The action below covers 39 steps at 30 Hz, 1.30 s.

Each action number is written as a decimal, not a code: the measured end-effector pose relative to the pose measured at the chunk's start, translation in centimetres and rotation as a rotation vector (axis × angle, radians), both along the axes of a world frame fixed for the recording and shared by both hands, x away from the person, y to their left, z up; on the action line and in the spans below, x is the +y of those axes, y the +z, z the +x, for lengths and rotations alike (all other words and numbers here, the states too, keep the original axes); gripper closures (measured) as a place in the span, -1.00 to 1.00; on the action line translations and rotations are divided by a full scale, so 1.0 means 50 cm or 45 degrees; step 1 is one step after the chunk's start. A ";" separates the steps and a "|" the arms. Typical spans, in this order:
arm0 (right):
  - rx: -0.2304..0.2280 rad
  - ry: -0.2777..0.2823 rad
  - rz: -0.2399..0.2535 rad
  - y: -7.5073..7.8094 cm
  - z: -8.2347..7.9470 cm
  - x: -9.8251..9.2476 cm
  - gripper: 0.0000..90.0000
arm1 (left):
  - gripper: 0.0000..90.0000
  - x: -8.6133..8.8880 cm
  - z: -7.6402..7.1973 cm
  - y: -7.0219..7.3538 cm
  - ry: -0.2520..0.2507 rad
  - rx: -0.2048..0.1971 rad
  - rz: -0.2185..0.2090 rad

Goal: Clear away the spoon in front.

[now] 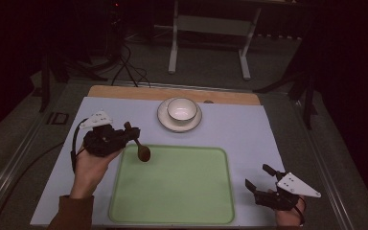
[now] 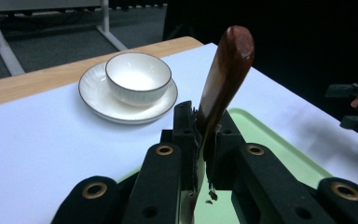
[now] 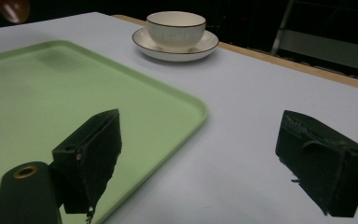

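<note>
The left gripper (image 1: 130, 133), left of centre, has its fingers clamped on a wooden spoon (image 2: 223, 79) above the green tray's (image 1: 172, 211) corner; the thin, off-centre hold could let it pivot or drop. The right gripper's (image 1: 262, 178) fingers stand apart, lower right.

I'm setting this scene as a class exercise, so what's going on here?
A person holds a gripper in each hand. The left gripper is shut on a brown wooden spoon, held above the green tray's far left corner. The right gripper waits open beside the tray. A white bowl sits on a saucer beyond.
</note>
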State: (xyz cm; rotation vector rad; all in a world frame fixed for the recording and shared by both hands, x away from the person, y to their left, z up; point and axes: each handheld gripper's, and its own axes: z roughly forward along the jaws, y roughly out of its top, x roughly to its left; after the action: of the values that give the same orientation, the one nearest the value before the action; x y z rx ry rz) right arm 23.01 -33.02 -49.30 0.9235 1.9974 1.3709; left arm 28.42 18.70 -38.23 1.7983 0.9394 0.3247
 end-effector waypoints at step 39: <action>-0.003 -0.017 -0.001 0.000 0.004 -0.005 -0.69 | 0.87 0.028 -0.086 -0.074 -0.051 0.193 0.102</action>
State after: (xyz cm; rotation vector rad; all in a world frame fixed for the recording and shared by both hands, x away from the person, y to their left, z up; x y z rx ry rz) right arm 23.20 -33.27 -49.31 0.9325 1.9862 1.3635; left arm 24.11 20.11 -41.96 1.9337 1.0066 0.2053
